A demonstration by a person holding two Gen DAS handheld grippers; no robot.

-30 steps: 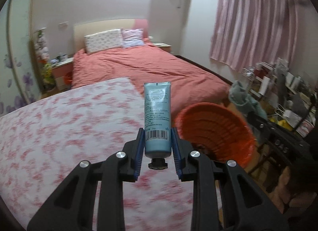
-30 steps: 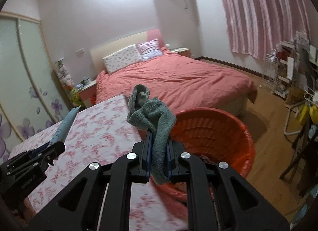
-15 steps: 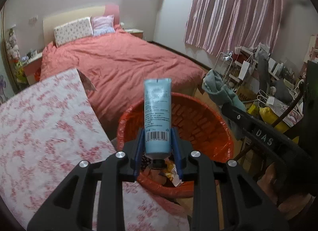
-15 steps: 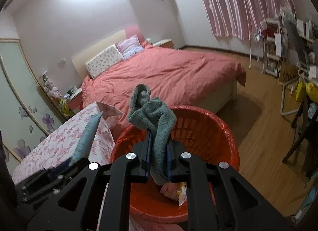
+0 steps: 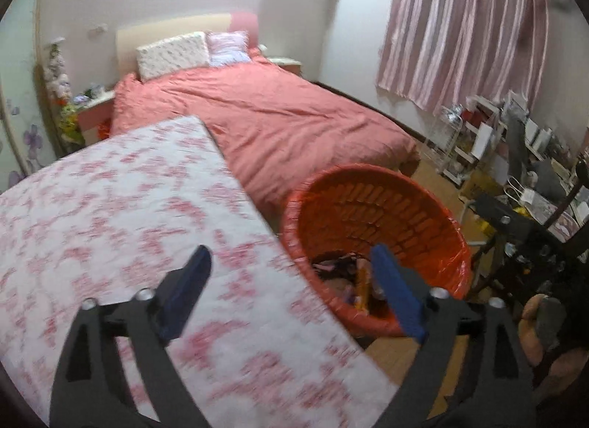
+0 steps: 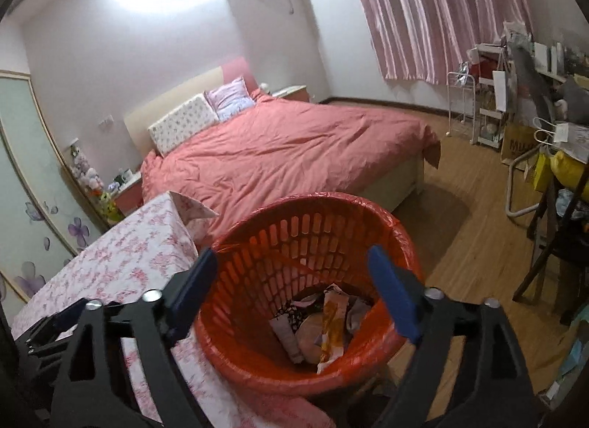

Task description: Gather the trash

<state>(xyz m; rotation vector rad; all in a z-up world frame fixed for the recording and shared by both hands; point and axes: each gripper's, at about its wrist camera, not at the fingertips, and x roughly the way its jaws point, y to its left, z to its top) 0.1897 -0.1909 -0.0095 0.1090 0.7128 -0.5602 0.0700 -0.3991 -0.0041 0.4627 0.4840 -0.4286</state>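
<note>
Left gripper (image 5: pixel 291 273) wide open and empty over the floral table (image 5: pixel 110 214) edge, right gripper (image 6: pixel 292 271) wide open and empty above the red basket (image 6: pixel 368 214), trash (image 6: pixel 324 321) piled at basket bottom, long axes mixed, can't tell pointing direction.

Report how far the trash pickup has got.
Done: trash lies in the bottom of the orange basket; wrappers show there. In hand: nothing. The left tool is open over the edge of the floral table, and the right tool is open above the basket. Left: no more trash shows on the visible part of the table.
</note>
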